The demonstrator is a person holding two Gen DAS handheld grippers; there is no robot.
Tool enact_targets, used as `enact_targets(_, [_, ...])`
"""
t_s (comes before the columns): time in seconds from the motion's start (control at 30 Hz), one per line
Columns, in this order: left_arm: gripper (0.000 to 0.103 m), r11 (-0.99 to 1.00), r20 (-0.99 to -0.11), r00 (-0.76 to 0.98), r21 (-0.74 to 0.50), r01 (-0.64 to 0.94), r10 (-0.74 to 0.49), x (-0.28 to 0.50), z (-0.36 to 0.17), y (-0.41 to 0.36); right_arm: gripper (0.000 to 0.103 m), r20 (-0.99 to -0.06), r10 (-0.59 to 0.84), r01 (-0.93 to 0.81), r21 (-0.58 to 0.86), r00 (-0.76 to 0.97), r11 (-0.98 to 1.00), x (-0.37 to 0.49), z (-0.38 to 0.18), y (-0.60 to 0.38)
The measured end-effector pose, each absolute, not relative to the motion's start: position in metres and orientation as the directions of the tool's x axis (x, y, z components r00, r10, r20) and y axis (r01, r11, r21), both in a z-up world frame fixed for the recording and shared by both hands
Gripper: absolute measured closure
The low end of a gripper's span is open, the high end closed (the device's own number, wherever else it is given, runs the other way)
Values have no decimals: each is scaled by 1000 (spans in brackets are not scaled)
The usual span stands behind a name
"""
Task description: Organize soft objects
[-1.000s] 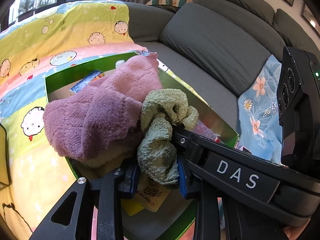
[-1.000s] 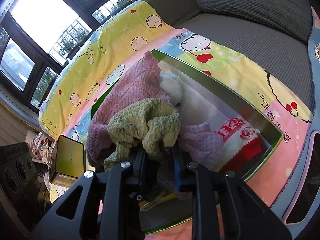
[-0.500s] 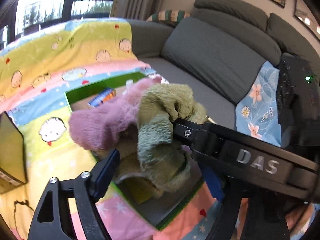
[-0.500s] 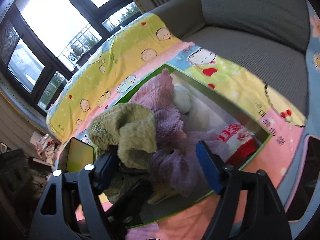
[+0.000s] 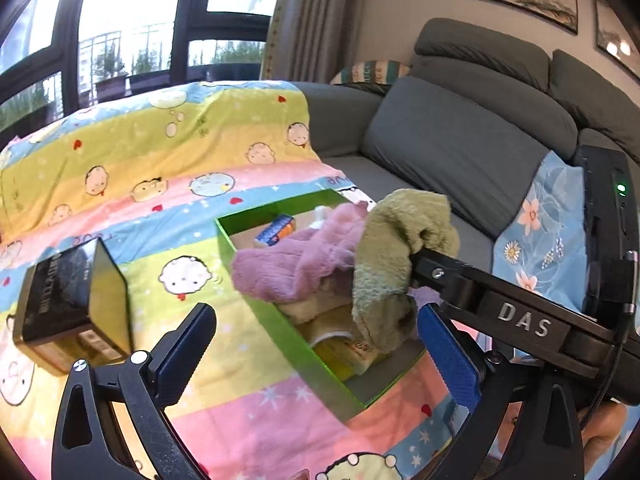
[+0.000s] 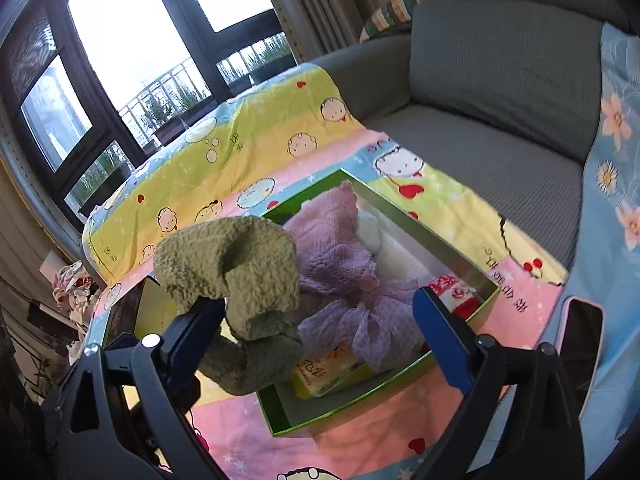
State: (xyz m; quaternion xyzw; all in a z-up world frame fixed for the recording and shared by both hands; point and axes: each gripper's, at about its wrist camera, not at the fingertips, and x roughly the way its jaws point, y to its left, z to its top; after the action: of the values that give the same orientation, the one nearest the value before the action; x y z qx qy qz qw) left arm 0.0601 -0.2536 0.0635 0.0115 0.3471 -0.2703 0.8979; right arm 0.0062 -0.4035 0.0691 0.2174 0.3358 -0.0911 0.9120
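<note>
A grey sofa (image 5: 460,152) is carrying a cartoon-print blanket (image 5: 160,152) that is spreading over its seat and far arm. A green open box (image 6: 400,368) is sitting on the blanket near its front edge, a dark carton (image 5: 76,304) just beside it, towards the window side.

Left gripper (image 5: 320,344): black frame, triangular cut-outs low in the frame, silver screws, dark blue ribbed finger pads (image 5: 450,360).

Right gripper (image 6: 320,332): same black build, silver screws, blue pads (image 6: 440,340). At right of the left wrist view: white "DAS" lettering on its side, black box with green light, thin cable.
</note>
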Motion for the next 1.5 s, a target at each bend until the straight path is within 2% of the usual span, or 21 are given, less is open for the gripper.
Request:
enact_targets(0.1, [2, 853, -623, 613, -187, 487, -486, 61, 65, -247, 5, -642, -54, 330, 318, 765, 889, 5, 74, -402])
enact_targets(0.23, [2, 858, -630, 614, -179, 482, -476, 65, 61, -249, 1, -674, -87, 371, 291, 734, 882, 14, 66, -404])
enact_targets(0.33, [2, 881, -667, 614, -143, 451, -423, 74, 45, -258, 1, -762, -53, 411, 288, 646, 865, 33, 41, -411])
enact_targets(0.43, [2, 887, -692, 596, -142, 440, -407, 84, 29, -268, 1, -794, -44, 423, 276, 607, 863, 38, 29, -415])
enact_targets(0.67, [2, 914, -740, 576, -130, 384, -347, 101, 7, -277, 1, -713, 34, 342, 377, 700, 861, 17, 49, -417])
enact_targets(0.8, [2, 894, -709, 574, -186, 408, -410, 93, 14, -271, 1, -693, 8, 351, 374, 720, 858, 9, 58, -415])
enact_targets(1.17, [2, 879, -652, 613, -190, 438, -447, 69, 50, -262, 1, -629, 2, 321, 399, 777, 859, -7, 76, -415])
enact_targets(1.5, [2, 873, -629, 624, -203, 444, -463, 55, 62, -251, 1, -614, -31, 326, 374, 788, 868, -13, 83, -412])
